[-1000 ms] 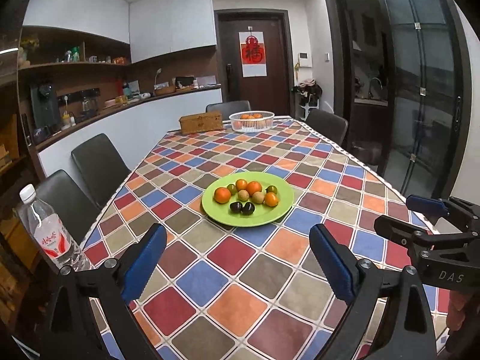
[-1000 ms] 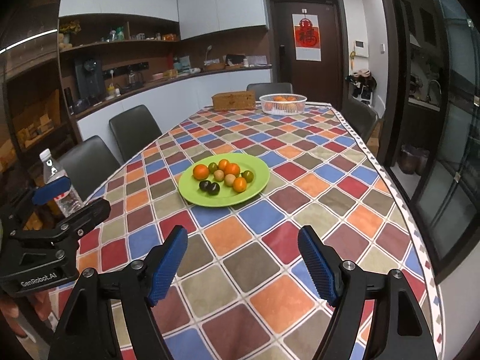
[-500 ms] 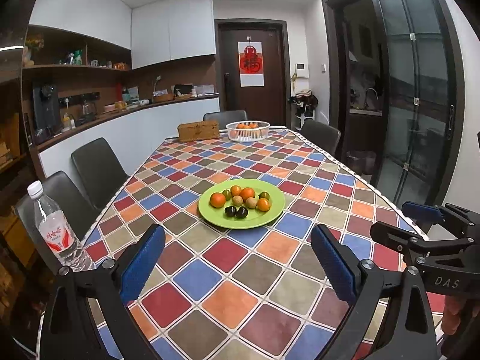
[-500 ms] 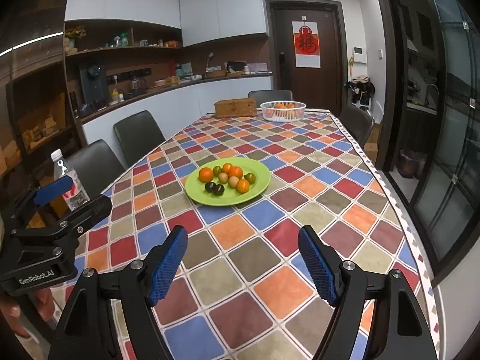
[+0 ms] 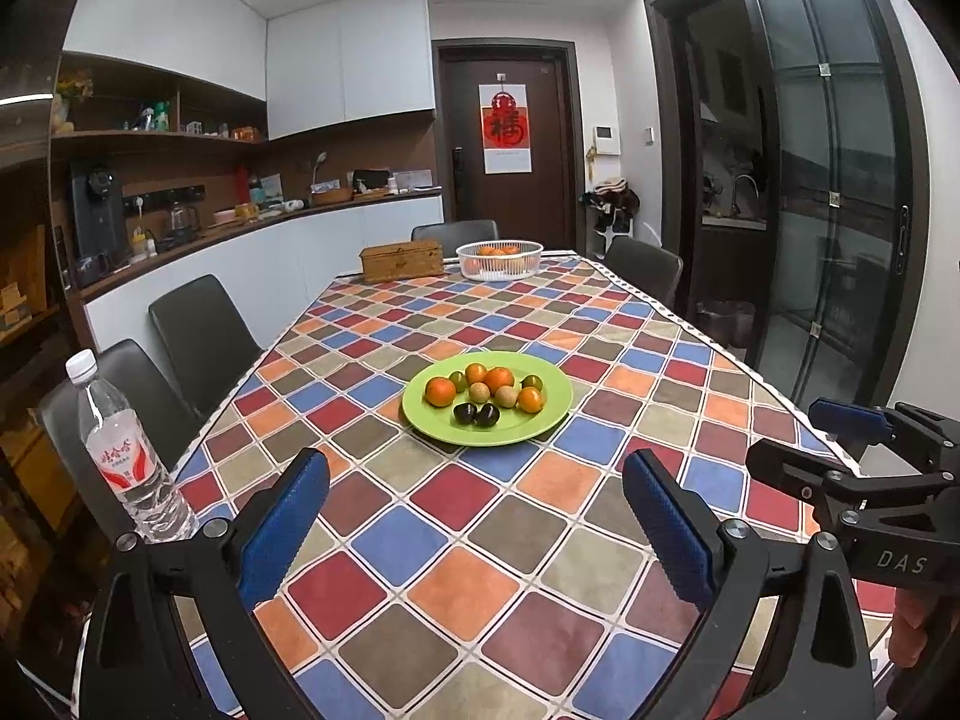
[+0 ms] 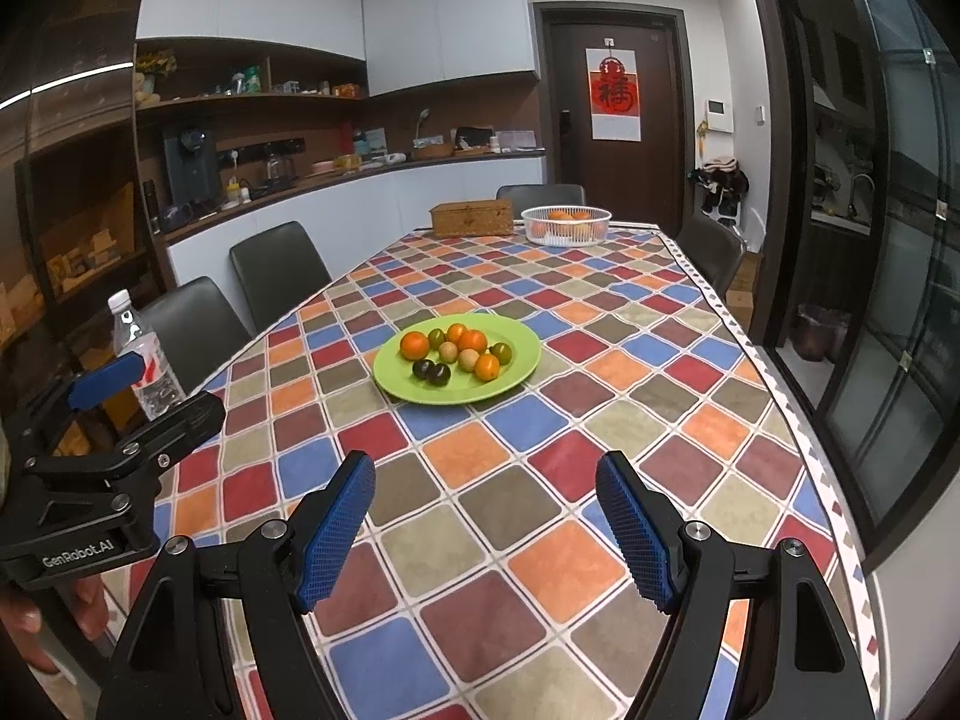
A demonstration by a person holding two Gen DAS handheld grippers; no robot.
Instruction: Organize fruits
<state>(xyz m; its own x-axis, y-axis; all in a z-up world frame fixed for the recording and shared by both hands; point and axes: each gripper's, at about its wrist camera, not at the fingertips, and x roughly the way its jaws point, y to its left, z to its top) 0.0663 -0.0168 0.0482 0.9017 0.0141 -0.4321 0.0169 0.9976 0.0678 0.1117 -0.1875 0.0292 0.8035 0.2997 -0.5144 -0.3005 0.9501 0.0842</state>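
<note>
A green plate (image 5: 543,420) (image 6: 516,372) sits mid-table and holds several small fruits: oranges (image 5: 440,391) (image 6: 414,345), dark plums (image 5: 483,414) (image 6: 440,373), green and tan ones. A white basket (image 5: 499,258) (image 6: 565,224) with oranges stands at the far end. My left gripper (image 5: 477,507) hovers open over the near tablecloth, well short of the plate, with nothing between its blue pads. My right gripper (image 6: 486,513) is likewise open and empty, near the table's front edge. Each gripper shows at the side of the other's view.
A water bottle (image 5: 123,456) (image 6: 147,363) stands at the near left table edge. A woven box (image 5: 402,262) (image 6: 472,217) sits beside the basket. Dark chairs (image 5: 201,336) line the left side and far end. A glass sliding door (image 5: 840,210) is on the right.
Both grippers have pulled back a little from the plate, so it looks smaller and farther. Their jaws stay as wide as before.
</note>
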